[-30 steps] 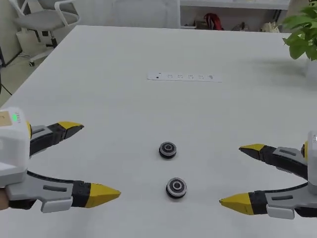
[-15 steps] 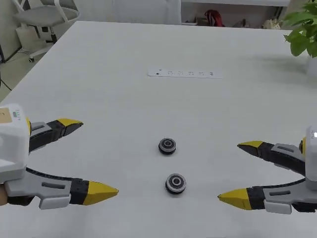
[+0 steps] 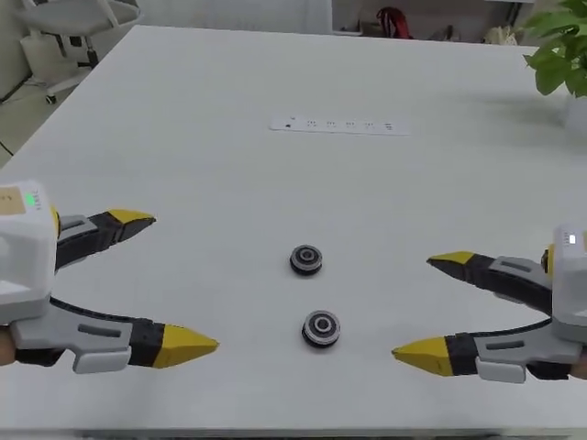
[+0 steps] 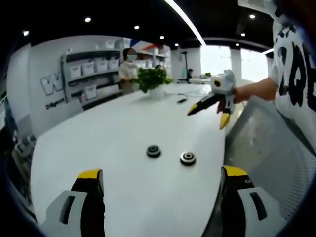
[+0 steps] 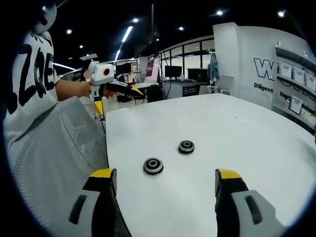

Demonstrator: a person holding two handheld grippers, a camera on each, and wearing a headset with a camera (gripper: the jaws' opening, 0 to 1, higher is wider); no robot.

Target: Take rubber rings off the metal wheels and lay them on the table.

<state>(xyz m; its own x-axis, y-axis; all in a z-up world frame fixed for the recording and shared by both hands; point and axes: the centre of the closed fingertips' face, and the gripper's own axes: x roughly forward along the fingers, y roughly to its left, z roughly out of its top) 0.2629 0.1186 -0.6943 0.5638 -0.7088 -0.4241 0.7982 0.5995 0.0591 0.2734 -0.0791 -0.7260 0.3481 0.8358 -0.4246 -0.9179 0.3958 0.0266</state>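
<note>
Two small metal wheels with black rubber rings lie flat on the white table (image 3: 183,137): a far wheel (image 3: 306,259) (image 4: 153,151) (image 5: 186,146) and a near wheel (image 3: 321,328) (image 4: 187,158) (image 5: 153,166). My left gripper (image 3: 179,282) (image 4: 161,173) hovers to the left of them, open and holding nothing. To their right my right gripper (image 3: 418,306) (image 5: 165,174) is open too, nothing between its yellow-tipped jaws. Each gripper points inward at the wheels, well apart from them. The right gripper (image 4: 212,101) appears across the table in the left gripper view, the left gripper (image 5: 116,89) in the right gripper view.
A white power strip (image 3: 337,126) lies farther back on the table. A green plant (image 3: 559,55) stands at the far right corner, an office chair (image 3: 73,18) beyond the far left. The table's front edge (image 3: 275,431) runs just below the grippers. A person (image 4: 129,69) stands by shelves.
The head camera has tilted, so the whole scene sits higher. The right gripper has edged slightly left toward the wheels. Both grippers stay open and the wheels have not moved.
</note>
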